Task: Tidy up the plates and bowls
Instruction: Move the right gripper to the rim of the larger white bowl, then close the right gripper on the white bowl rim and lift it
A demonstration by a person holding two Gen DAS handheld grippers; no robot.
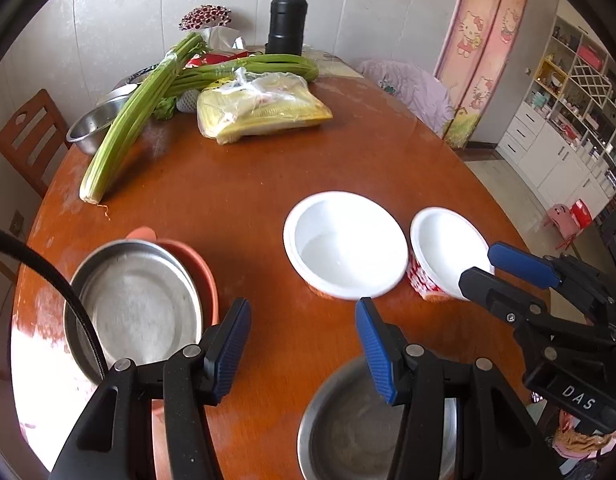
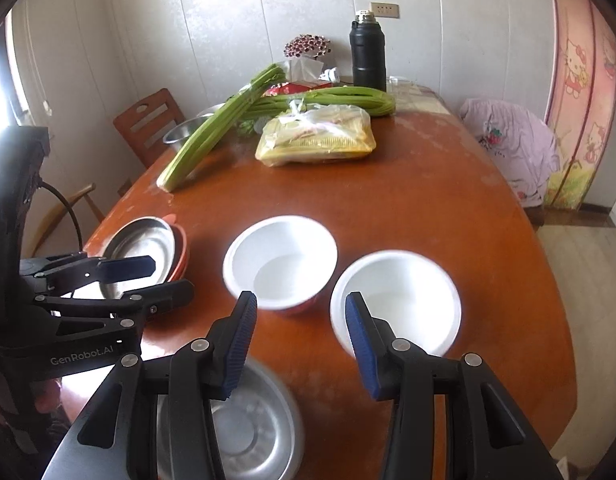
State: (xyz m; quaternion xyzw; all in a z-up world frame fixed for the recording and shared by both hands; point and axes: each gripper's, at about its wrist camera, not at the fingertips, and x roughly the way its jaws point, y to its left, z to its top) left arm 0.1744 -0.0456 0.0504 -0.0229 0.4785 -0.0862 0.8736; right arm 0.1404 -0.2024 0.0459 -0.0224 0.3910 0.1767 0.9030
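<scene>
both the left tongs (image 1: 303,344) and right tongs (image 2: 297,340) gape empty. the white bowl (image 2: 396,300) just ahead of the right pair looks light, stiff and slick. pinch its rim.

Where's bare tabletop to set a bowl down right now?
The widest free patch lies mid-table, between the yellow bag and the two white bowls. A narrower strip runs between the steel plate and the nearer white bowl. The far end is crowded with celery, bag and flask.
</scene>
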